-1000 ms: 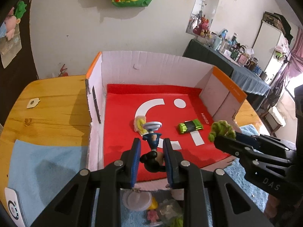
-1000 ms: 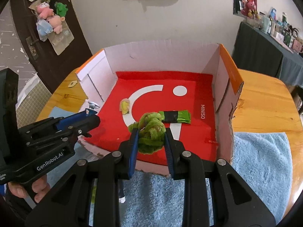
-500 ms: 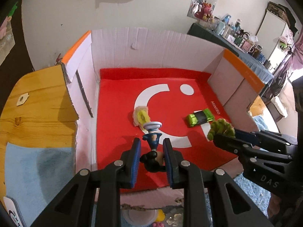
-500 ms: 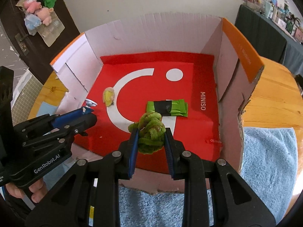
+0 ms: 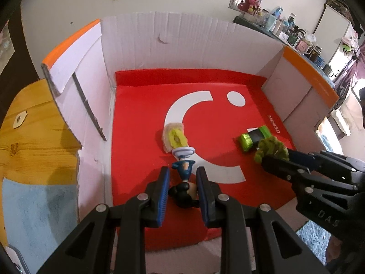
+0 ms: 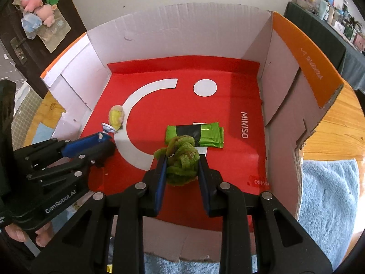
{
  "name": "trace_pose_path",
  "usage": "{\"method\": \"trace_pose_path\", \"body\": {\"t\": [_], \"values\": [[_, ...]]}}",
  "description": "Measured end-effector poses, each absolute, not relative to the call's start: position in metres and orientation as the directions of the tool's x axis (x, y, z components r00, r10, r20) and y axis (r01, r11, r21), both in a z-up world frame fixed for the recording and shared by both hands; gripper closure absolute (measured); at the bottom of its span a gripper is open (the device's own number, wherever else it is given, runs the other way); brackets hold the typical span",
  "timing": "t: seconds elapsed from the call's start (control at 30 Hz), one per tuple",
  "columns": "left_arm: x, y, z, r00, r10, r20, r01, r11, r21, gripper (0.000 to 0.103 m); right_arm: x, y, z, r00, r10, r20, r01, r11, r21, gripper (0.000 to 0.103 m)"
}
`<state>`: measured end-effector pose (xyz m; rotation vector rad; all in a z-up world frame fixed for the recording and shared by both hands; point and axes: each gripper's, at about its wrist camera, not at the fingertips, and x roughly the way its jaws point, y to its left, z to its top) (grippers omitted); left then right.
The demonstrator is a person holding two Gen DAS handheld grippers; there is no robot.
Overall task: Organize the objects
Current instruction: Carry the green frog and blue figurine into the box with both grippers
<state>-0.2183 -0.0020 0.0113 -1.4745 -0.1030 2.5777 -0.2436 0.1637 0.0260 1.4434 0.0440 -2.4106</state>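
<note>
Two toys hang over the near part of the box [image 6: 296, 52]: your left gripper [image 5: 182, 182] clamps a hard, slippery figurine [image 5: 183, 183] by its head; your right gripper [image 6: 181, 166] squeezes a soft, light green plush [image 6: 182, 162] across its middle.

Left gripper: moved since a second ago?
Yes. The left gripper, shut on the figurine, has gone forward over the box: it was over the near edge, and now hangs over the red floor near the yellow toy.

bright, even daylight | soft shadows | fisheye-warped edges (dark vignette corners)
</note>
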Motion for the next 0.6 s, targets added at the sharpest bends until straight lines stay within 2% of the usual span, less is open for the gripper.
{"method": "trace_pose_path", "body": {"t": [0.6], "values": [[-0.241, -0.004, 0.01, -0.495, 0.179, -0.85, -0.099, -0.984, -0.149, 0.078, -0.264, 0.171, 0.021, -0.463, -0.269, -0.844, 0.263, -0.951, 0.159, 0.078]]}}
